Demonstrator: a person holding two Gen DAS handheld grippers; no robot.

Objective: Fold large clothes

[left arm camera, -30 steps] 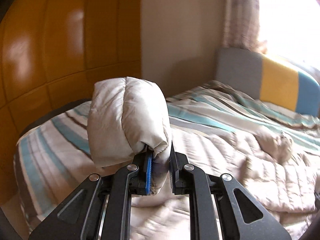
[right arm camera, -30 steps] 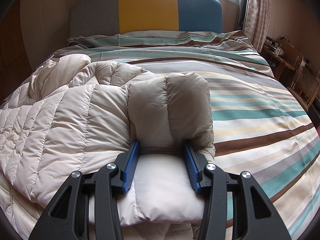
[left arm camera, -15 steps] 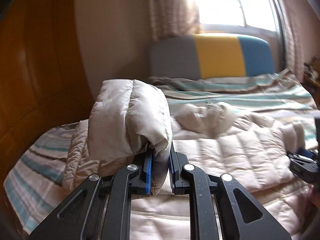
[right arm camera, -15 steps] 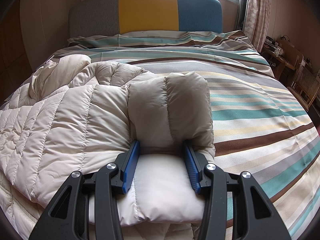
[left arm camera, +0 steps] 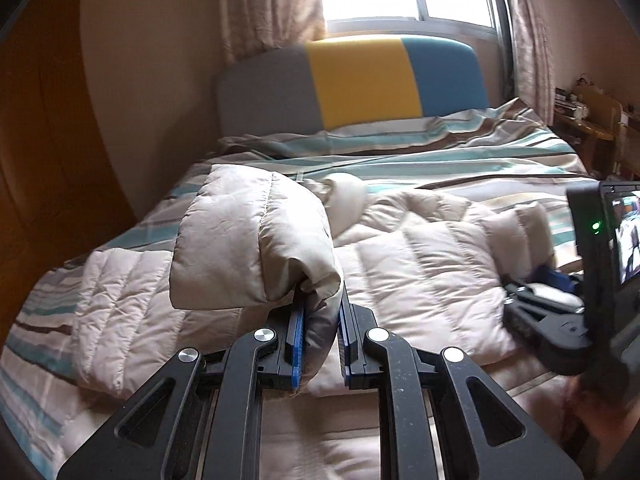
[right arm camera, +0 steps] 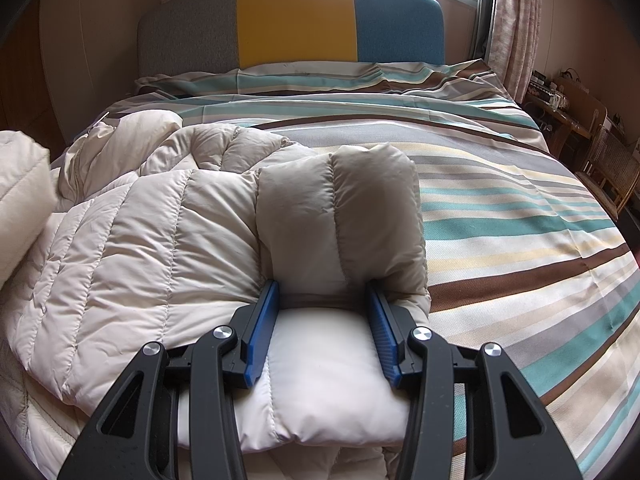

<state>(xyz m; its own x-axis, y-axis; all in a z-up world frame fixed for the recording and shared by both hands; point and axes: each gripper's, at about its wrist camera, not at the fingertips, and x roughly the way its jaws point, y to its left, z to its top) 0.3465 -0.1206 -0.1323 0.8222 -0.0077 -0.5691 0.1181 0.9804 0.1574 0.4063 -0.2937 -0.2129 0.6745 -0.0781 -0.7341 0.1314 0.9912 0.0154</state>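
A cream quilted puffer jacket [right arm camera: 132, 240] lies spread on the striped bed. My left gripper [left arm camera: 320, 320] is shut on a bunched edge of the jacket [left arm camera: 256, 240], which puffs up above the fingers. My right gripper [right arm camera: 324, 300] has its jaws set wide around a thick fold of the jacket, whose padding stands up between the blue pads [right arm camera: 262, 332]. In the left wrist view the right gripper [left arm camera: 544, 280] shows at the far right, resting on the jacket [left arm camera: 420, 256]. The lifted left fold shows at the left edge of the right wrist view [right arm camera: 20, 204].
The bed has a striped duvet [right arm camera: 500, 216] and a grey, yellow and blue headboard [right arm camera: 296, 20] under a window. A wooden wardrobe [left arm camera: 44, 128] stands at the left. A wooden table and chair [right arm camera: 592, 132] stand at the right.
My left gripper has swung right with its jacket fold, from facing the wardrobe to facing the headboard, closing toward the right gripper. The right gripper has not moved.
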